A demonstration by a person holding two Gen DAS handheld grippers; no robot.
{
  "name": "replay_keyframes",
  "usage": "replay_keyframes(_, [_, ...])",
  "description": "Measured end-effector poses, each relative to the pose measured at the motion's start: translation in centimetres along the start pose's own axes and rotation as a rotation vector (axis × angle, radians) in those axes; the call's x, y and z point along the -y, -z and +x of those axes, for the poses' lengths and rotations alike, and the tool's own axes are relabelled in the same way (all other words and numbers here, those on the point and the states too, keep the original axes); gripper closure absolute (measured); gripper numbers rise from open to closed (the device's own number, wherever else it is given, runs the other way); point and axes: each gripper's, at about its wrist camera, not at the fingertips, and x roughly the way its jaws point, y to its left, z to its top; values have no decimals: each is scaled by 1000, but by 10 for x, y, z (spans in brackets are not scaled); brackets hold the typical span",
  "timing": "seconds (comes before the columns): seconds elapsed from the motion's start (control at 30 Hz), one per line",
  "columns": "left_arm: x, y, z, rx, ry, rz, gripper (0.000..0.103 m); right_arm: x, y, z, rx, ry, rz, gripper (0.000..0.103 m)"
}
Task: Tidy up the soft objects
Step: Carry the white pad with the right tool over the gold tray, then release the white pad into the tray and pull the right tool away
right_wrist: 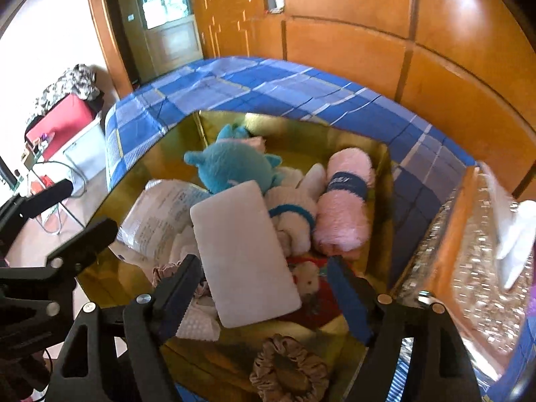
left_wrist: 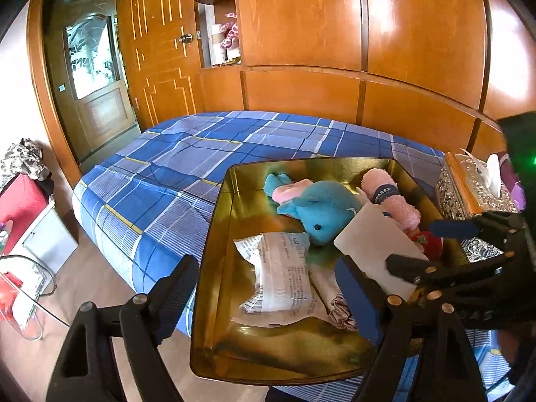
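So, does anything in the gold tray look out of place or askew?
Yes. The white foam pad lies tilted across the other items in the gold tray, propped on them, not flat.

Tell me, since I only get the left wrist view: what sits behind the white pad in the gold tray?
Observer: A white plush with a blue collar lies behind the white pad, against the pink towel roll.
Operator: What's the red thing beside it?
Observer: The red thing is a small plush with a white face, dressed in red, lying at the pad's edge.
Operator: Anything in the near corner?
Observer: A brown scrunchie lies on the floor of the tray, just below the right claw, whose jaws stand open around the pad.
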Motion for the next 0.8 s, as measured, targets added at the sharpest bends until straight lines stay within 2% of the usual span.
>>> replay_keyframes(0.13, [1,0,-1,3,4,0,18,7,1,-21,40,8,8,24])
replay_keyframes(0.37, [7,-1,-4,9,21,11,18,28,4,-66,150,75,21,24])
replay_keyframes(0.63, [15,0,-9,16,38,33,18,78,22,-118,259,159,105,24])
replay_keyframes(0.8, [27,-1,-15,27,59,61,18,120,40,-152,312,245,189,24])
